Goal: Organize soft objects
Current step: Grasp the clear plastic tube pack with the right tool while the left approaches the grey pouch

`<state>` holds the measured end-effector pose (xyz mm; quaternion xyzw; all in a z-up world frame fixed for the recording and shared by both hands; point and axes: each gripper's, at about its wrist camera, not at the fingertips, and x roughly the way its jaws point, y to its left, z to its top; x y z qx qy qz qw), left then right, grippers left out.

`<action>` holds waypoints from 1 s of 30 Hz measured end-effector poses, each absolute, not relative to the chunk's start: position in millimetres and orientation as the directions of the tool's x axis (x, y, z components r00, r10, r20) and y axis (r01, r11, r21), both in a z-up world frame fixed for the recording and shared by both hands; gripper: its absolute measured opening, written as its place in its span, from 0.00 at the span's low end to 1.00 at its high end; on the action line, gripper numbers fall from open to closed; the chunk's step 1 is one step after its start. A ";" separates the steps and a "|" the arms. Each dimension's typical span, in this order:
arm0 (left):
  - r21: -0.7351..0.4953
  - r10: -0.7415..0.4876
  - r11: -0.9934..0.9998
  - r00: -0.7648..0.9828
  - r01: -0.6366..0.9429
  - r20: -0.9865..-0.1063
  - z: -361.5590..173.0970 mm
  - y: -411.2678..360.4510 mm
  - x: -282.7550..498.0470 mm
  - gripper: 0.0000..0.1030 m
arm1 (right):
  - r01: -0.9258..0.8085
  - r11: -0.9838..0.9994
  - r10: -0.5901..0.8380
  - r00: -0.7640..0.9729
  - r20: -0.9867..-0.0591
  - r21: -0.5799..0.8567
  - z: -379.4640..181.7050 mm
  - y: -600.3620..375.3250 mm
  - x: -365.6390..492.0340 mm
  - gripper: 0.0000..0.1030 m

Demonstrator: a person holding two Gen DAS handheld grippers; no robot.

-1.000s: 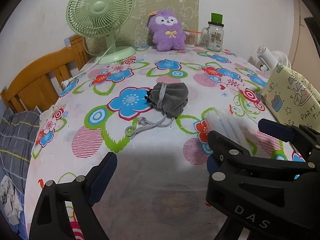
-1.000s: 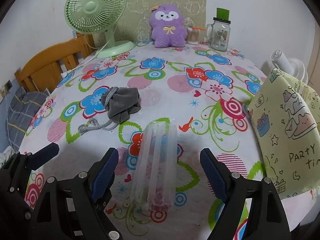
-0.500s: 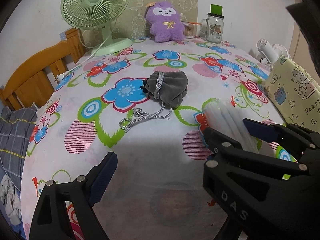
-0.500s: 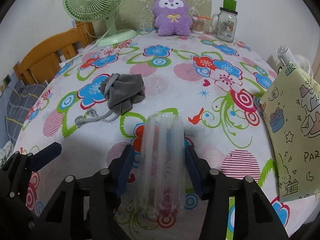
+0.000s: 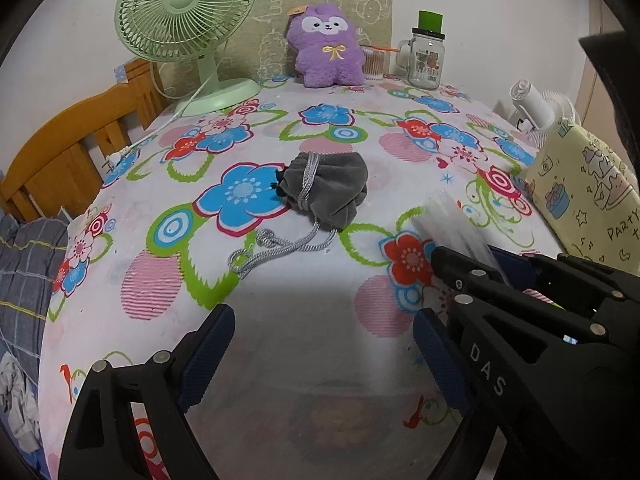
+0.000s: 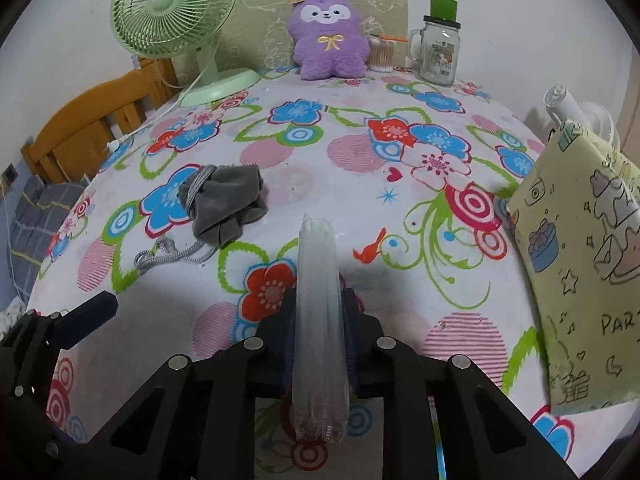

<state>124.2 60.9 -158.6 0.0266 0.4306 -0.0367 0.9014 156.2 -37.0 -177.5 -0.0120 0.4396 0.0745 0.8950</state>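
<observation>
My right gripper (image 6: 320, 320) is shut on a clear plastic packet of long tubes (image 6: 320, 300), squeezed narrow between the pads just above the tablecloth. The packet's far end shows in the left wrist view (image 5: 452, 224), beside the right gripper (image 5: 500, 276). My left gripper (image 5: 320, 344) is open and empty over the table's near edge. A grey drawstring pouch (image 5: 328, 188) lies mid-table with its cord trailing toward me; it also shows in the right wrist view (image 6: 226, 208). A purple plush toy (image 6: 330, 36) sits upright at the far edge.
A green desk fan (image 5: 188, 20) stands far left with its cable on the cloth. A glass jar mug (image 6: 438, 50) and a cotton-swab cup (image 6: 380, 54) stand by the plush. A yellow gift bag (image 6: 580, 260) stands at the right edge. A wooden chair (image 5: 60, 160) is on the left.
My right gripper went from wide open around the plastic packet to shut on it, squeezing it narrow. My left gripper stayed open and moved little.
</observation>
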 end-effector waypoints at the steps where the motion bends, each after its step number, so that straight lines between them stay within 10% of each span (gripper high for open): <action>1: 0.022 -0.038 0.996 0.628 0.088 -0.778 -158.1 59.6 125.8 0.89 | -0.144 0.989 0.122 0.604 -0.787 0.043 -176.5 -37.9 157.0 0.22; 30: 0.074 -0.013 0.992 0.663 0.103 -0.749 -141.0 38.3 188.2 0.89 | -0.101 0.993 0.117 0.651 -0.750 0.067 -146.1 -62.7 193.9 0.22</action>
